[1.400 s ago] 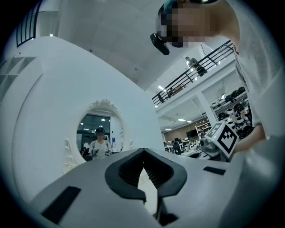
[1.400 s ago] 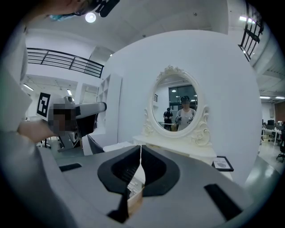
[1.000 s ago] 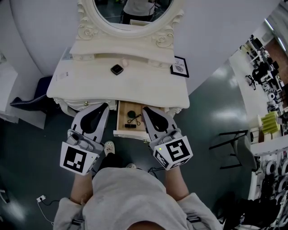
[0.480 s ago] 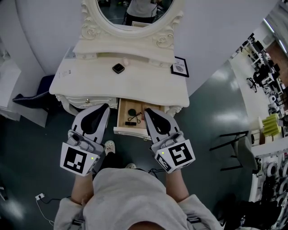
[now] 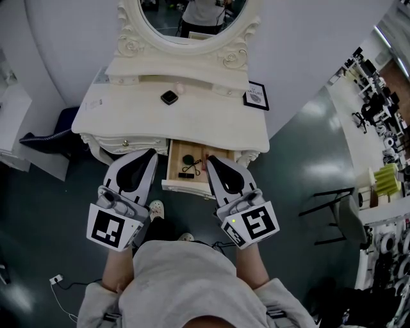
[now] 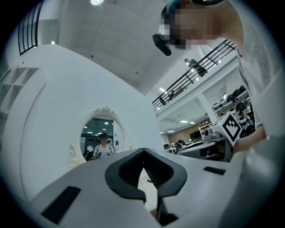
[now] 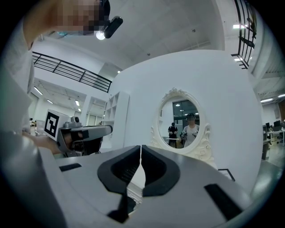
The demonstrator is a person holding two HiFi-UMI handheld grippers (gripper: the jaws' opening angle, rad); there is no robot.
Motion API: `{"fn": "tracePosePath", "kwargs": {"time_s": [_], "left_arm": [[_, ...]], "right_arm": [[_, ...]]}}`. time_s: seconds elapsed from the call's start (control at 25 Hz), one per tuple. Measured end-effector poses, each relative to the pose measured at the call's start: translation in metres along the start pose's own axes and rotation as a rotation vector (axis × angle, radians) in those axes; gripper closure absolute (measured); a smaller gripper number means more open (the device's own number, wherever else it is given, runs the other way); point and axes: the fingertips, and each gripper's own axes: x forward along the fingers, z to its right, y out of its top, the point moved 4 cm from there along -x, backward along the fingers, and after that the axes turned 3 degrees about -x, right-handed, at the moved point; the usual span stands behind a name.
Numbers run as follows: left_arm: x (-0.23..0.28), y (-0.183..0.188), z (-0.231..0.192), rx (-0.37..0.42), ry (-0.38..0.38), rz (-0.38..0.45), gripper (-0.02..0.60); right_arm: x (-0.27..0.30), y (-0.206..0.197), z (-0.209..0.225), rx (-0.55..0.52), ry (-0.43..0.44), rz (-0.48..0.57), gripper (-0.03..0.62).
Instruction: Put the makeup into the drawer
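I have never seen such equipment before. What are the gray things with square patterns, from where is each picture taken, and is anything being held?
There is no robot here. A person holds a two-jaw tool in each hand: the left tool and the right tool. The patterned cubes are parts of them. The head view comes from a camera on the person's head, looking steeply down. Each gripper view comes from a camera riding on one tool, looking along its jaws. In front stands a cream dressing table with an oval mirror. On its top lie a black square case and a framed picture. Its drawer is open, with small dark items inside. Both tools are shut and hold nothing.
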Motion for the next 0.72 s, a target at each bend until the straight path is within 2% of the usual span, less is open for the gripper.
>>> {"fn": "tracePosePath", "kwargs": {"time_s": [0.72], "left_arm": [[0.0013, 0.0004, 0.0079, -0.001, 0.009, -0.019, 0.568]], "right_arm": [[-0.0002, 0.0013, -0.0016, 0.007, 0.034, 0.019, 0.569]]}}
